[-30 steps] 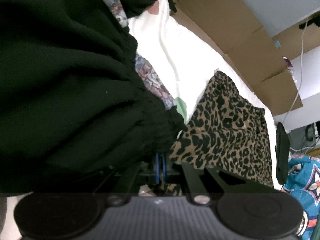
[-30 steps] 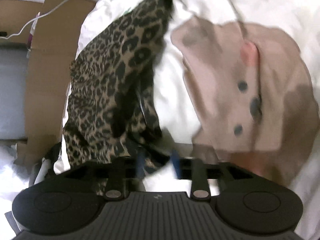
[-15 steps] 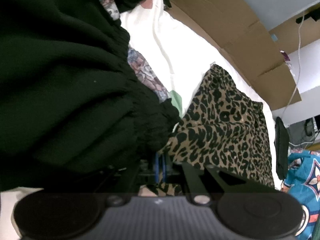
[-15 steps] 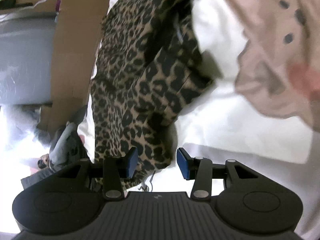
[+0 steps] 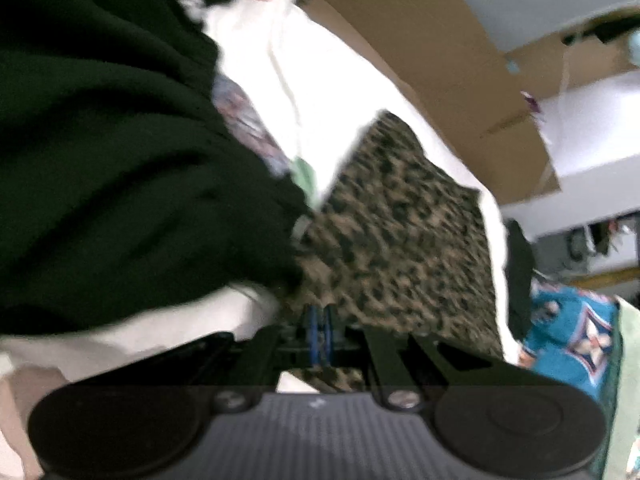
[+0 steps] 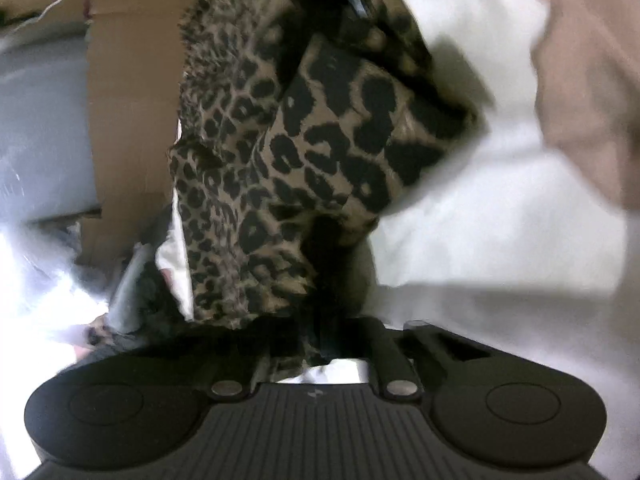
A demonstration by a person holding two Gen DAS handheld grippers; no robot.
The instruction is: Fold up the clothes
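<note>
A leopard-print garment (image 5: 400, 232) lies spread on the white sheet (image 5: 320, 80). My left gripper (image 5: 319, 332) is shut on its near edge, the blue pads pressed together with the cloth between them. A big black garment (image 5: 120, 140) bulks up at the left, right beside that gripper. In the right wrist view the leopard-print garment (image 6: 300, 140) hangs bunched and folded over itself. My right gripper (image 6: 320, 340) is shut on its lower edge; the pads are hidden in dark cloth. The left wrist view is blurred.
Cardboard panels (image 5: 440, 60) line the far side of the sheet, and cardboard (image 6: 128, 120) also shows on the right wrist view's left. A pale pink garment (image 6: 580, 80) lies at the right on the white sheet (image 6: 480, 220). A turquoise patterned cloth (image 5: 572, 340) sits beyond the sheet's edge.
My right gripper, open half a second ago, has come in to the leopard garment's edge and shut on it. The left gripper keeps its hold and has shifted; more white sheet shows under the black garment.
</note>
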